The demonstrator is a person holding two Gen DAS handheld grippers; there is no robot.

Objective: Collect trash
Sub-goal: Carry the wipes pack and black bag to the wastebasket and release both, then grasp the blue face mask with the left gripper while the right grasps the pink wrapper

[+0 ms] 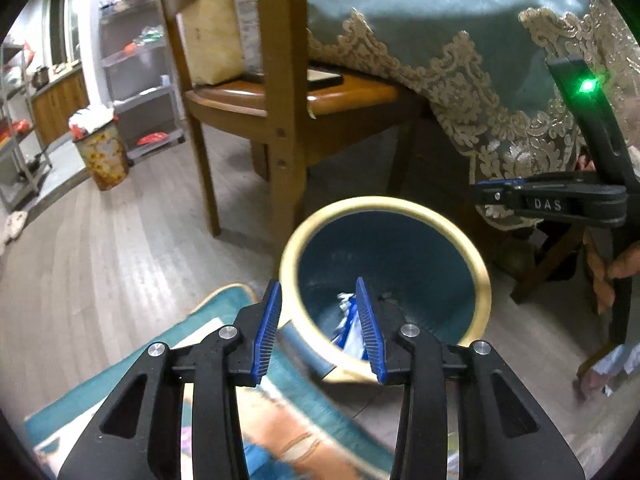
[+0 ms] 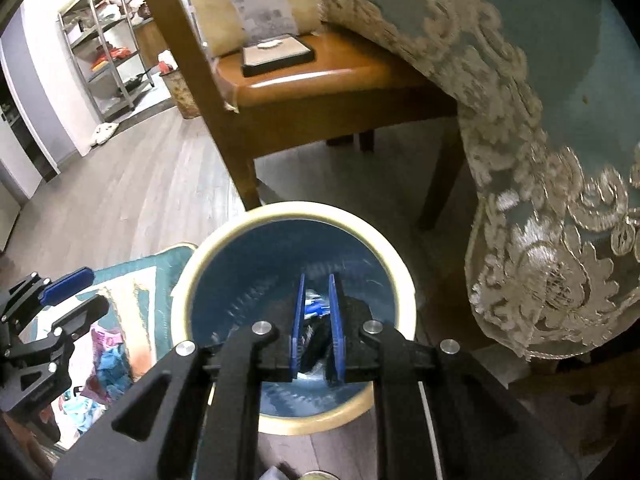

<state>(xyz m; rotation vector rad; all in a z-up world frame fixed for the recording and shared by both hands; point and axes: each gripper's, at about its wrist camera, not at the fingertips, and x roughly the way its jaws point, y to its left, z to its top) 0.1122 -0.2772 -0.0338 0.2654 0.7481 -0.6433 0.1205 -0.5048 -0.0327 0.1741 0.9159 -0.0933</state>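
Left wrist alone shows blue-white wrapper point(image 1: 347, 322) in bin point(image 1: 472, 258).

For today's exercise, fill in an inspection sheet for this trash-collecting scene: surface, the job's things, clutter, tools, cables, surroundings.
Surface: grey wood-look floor; teal rug beside the bin.
Job's things: blue bin with cream rim, standing upright; blue-and-white wrappers inside it.
Clutter: pink and blue scraps on the rug.
Tools: left tool open above the bin's rim, nothing between its pads; right tool over the bin mouth, pads slightly apart, grip unclear.
Cables: thin white line along the right tool.
Surroundings: wooden chair, lace-trimmed tablecloth, metal shelves, patterned bin.
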